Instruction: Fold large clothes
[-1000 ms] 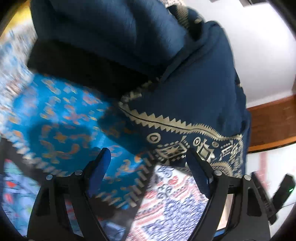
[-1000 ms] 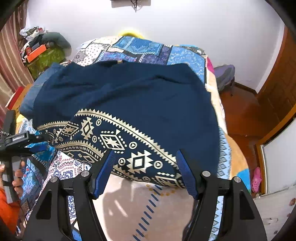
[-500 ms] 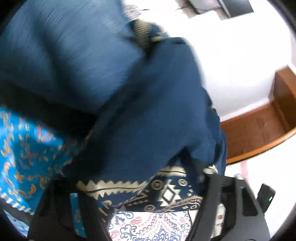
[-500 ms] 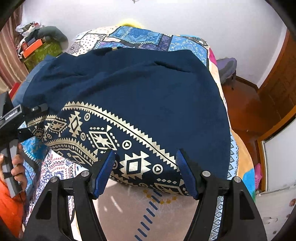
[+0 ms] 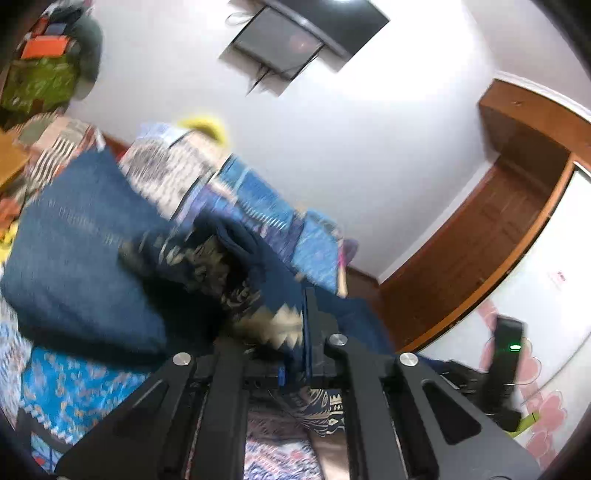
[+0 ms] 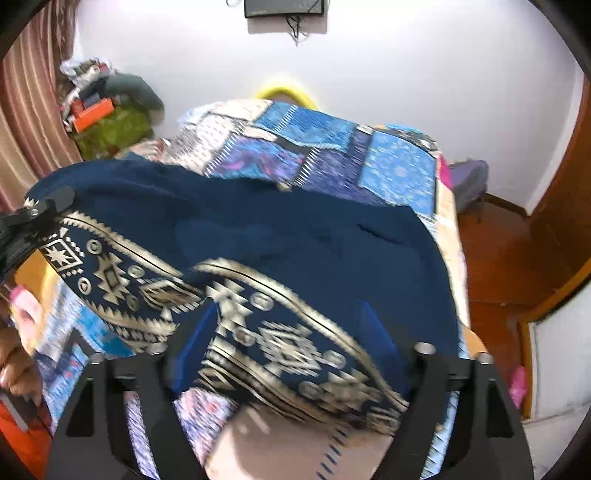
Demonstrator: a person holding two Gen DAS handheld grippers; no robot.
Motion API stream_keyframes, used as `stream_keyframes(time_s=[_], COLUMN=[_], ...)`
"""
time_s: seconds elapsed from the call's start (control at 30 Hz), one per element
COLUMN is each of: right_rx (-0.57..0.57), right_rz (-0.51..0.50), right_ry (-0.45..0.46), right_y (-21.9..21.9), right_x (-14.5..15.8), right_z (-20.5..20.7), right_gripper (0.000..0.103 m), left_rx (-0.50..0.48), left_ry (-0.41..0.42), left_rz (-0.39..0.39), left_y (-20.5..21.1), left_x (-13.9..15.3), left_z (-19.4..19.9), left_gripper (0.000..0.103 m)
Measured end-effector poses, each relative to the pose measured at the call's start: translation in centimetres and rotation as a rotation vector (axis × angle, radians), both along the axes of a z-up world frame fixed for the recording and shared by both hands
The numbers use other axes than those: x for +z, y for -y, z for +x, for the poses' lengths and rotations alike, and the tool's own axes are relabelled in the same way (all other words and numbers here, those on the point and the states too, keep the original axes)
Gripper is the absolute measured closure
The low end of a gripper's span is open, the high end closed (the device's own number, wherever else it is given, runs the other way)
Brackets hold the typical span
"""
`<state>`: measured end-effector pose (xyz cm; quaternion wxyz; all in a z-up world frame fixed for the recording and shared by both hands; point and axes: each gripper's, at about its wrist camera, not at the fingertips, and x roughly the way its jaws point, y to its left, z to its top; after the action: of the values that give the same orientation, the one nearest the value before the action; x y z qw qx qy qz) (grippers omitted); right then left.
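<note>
Room: bedroom, white wall, wall screen, wooden door frame on the right.
Surface: bed with patchwork cover, clutter pile at far left.
Garment: navy cloth with gold geometric border, spread over the near half of the bed, border hem toward you.
Left gripper: your jaws are clamped on the patterned hem corner, that corner raised off the bed.
Right gripper: jaws opening, wide apart; hem lies between them but pads don't look pressed on it.
Progress: early; you have one corner only, no finished fold visible.
Left to do: grab the second corner with the right, carry the hem over, flatten, fold again.
Risk: blur hides the exact pinch depth.
</note>
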<state>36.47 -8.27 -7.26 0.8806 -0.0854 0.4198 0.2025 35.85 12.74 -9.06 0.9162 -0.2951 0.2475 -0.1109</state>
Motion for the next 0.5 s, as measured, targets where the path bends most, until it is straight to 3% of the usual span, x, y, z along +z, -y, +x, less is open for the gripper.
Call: stream_keyframes(time_s=[0.1, 0.27, 0.37, 0.5], right_rx=[0.010, 0.036, 0.067, 0.152], right_rz=[0.052, 0.086, 0.053, 0.031], right_ry=[-0.043, -0.247, -0.275, -0.270], right_y=[-1.4, -3.4, -4.1, -3.2], right_x=[-1.3, -6.7, -8.7, -7.7], right_z=[1.5, 4.0, 3.9, 2.8], right_gripper=[0.019, 0.018, 0.018, 0.018], left_rx=[0.003, 0.002, -0.027, -0.066], left_ry=[0.006, -0.024, -0.049, -0.046], left_rz=[0.056, 0.141, 0.180, 0.274], left_y=[0.3, 0.1, 1.8, 5.4], left_x=[1.6, 1.3, 0.5, 0.8], left_z=[0.2, 0.2, 0.5, 1.3], left_gripper=[0.099, 0.099, 0.099, 0.099])
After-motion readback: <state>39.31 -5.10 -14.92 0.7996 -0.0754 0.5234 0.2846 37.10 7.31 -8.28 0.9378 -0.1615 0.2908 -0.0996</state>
